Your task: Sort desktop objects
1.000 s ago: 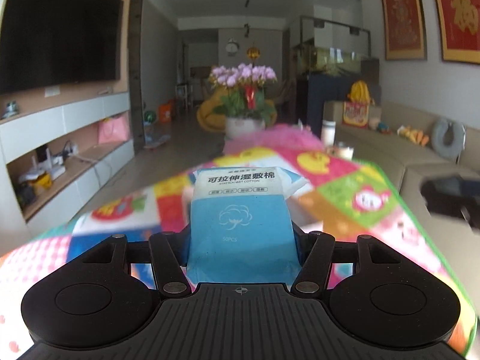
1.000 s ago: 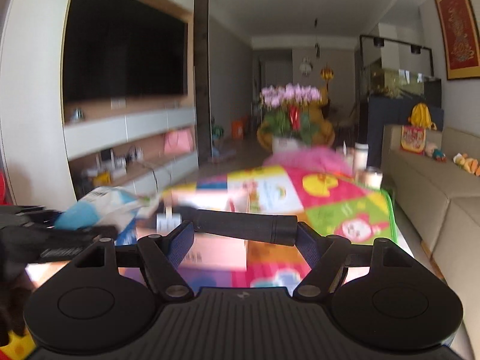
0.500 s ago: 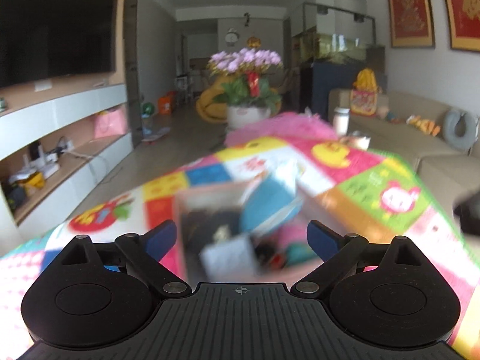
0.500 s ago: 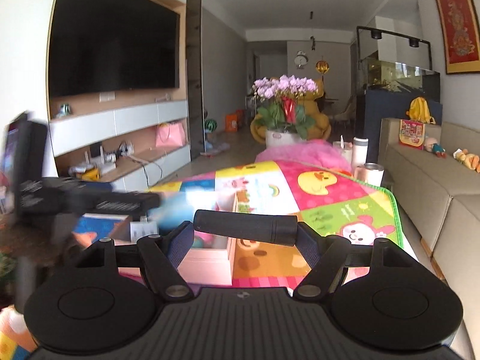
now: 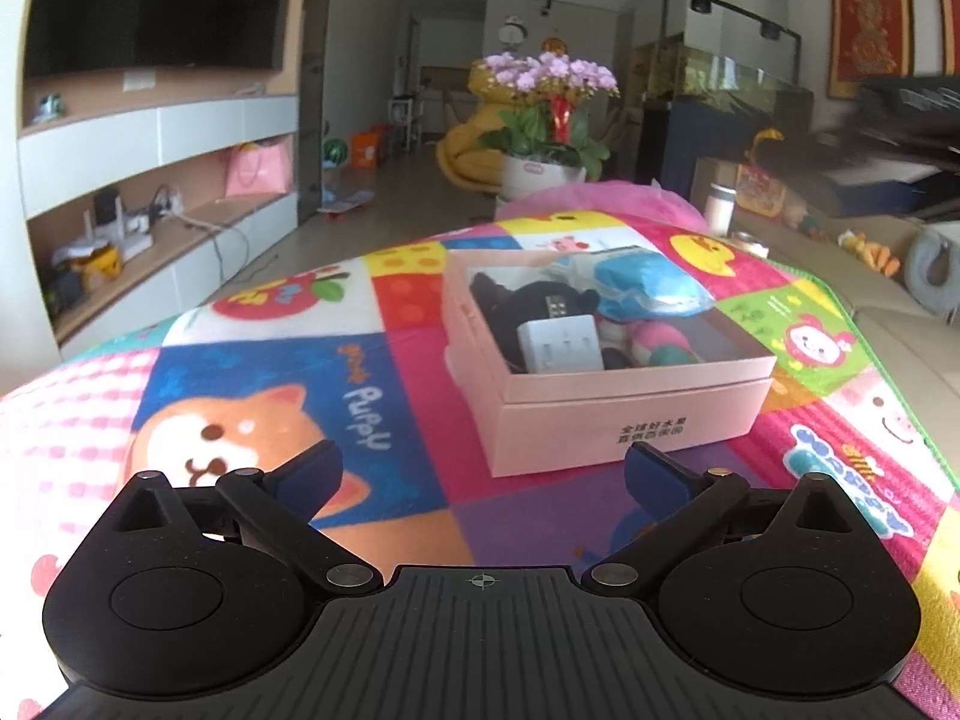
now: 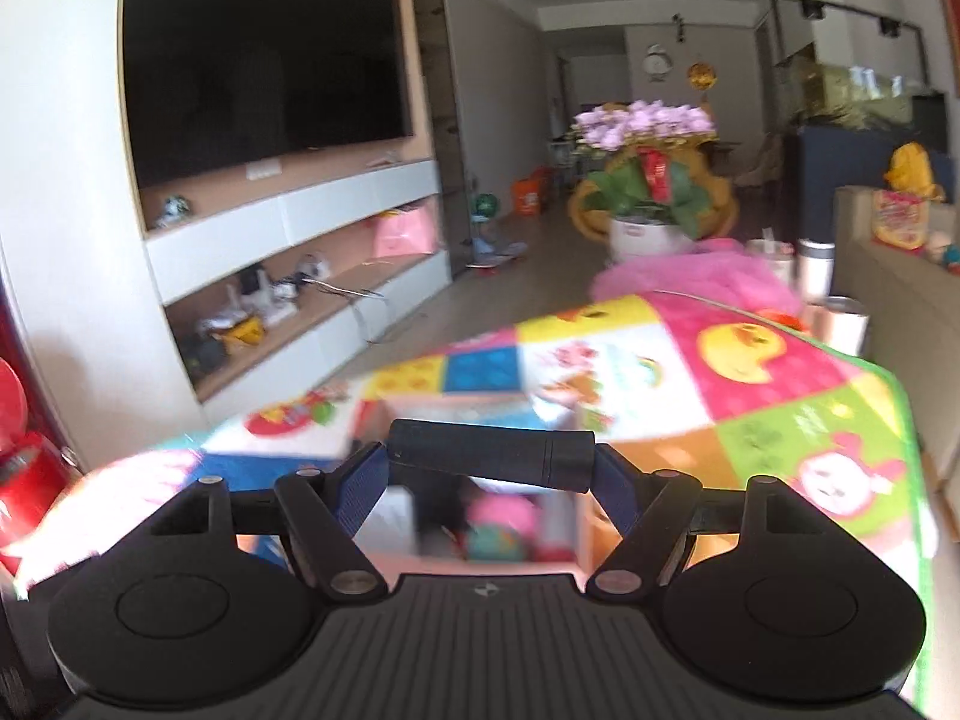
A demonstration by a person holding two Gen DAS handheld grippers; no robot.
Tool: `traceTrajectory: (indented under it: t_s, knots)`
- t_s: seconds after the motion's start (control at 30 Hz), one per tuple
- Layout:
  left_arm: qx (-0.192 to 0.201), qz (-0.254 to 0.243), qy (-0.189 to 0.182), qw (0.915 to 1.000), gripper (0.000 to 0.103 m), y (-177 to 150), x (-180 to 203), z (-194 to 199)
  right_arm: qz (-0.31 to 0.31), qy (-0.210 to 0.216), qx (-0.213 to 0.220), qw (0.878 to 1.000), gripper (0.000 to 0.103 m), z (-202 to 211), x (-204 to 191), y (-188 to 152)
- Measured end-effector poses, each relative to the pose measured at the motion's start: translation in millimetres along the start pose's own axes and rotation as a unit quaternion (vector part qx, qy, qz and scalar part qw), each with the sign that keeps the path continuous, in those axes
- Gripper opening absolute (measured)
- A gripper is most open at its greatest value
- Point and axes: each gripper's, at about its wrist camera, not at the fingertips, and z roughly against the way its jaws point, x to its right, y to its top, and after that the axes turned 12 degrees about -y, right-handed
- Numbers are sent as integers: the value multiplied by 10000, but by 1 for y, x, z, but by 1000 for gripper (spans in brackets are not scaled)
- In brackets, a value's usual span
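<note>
The left gripper (image 5: 480,468) has its two blue-tipped fingers spread wide with nothing between them, hovering above the patchwork play mat (image 5: 384,360). From its tips, one pink box (image 5: 618,414) sits on the mat at about one o'clock, near but apart. The box is open-topped and holds one blue wipes packet (image 5: 645,288) at its far side, one white charger block (image 5: 561,345) leaning near the middle, a dark bundle (image 5: 528,306) beside it, and a pink and green ball (image 5: 657,345) at the right.

The right gripper (image 6: 489,462) is pinching one black cylinder (image 6: 489,453) by its two ends. The cylinder's long axis runs crosswise, from nine to three o'clock, roughly level. Just past and below it, at six o'clock, the pink box (image 6: 384,558) shows blurred, with the pink and green ball (image 6: 498,531) inside.

Beyond the mat, at twelve o'clock, stands one pot of purple flowers (image 5: 549,102).
</note>
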Motion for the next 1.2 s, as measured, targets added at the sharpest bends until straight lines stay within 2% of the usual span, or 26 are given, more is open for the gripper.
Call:
traceTrajectory:
  t_s: [0.03,0.07,0.1,0.17,0.27,0.43,0.6,0.73,0.83,0.9,0.93,0.97,1.07,1.2]
  knots:
    - [-21,28,-4,10000,103,-1,-2,1,-7,96,-132,9999,76,-11,-4,5]
    - [-53,48,-11,10000,103,-3,-3,3,-55,151,-327,9993,86,-20,-6,10]
    - [-87,61,-15,9999,103,-5,-4,4,-209,128,-459,9986,91,-27,-7,10]
    - [-143,75,-11,9999,103,-7,-5,6,-332,163,-564,9977,91,-28,-9,7]
    - [-238,128,-28,9996,103,-13,-3,5,-355,46,-556,9978,98,-20,-8,-8]
    - [-219,148,-72,9996,103,-15,11,9,-281,-221,-620,9974,100,-5,1,-32]
    - [-180,-71,-78,9998,103,-14,25,18,-128,-507,-549,9971,103,10,8,-58]
    - [-212,-129,-47,9997,103,-15,27,19,55,-747,-398,9964,102,8,7,-59]
    - [-187,2,-44,9998,103,-17,20,18,299,-812,-293,9958,83,-7,-1,-43]
    - [-180,120,-43,9998,103,-19,14,17,514,-856,-262,9947,63,-24,-11,-26]
    - [-184,179,-46,9997,103,-21,11,16,628,-887,-248,9938,59,-36,-17,-19]
    - [-196,236,-48,9995,103,-22,8,15,742,-943,-217,9925,56,-49,-22,-13]
    - [-232,373,-37,9990,103,-26,-2,16,886,-1162,-247,9890,56,-95,-31,3]
    - [-246,529,31,9983,103,-31,-15,20,486,-1317,-691,9877,56,-155,-18,13]
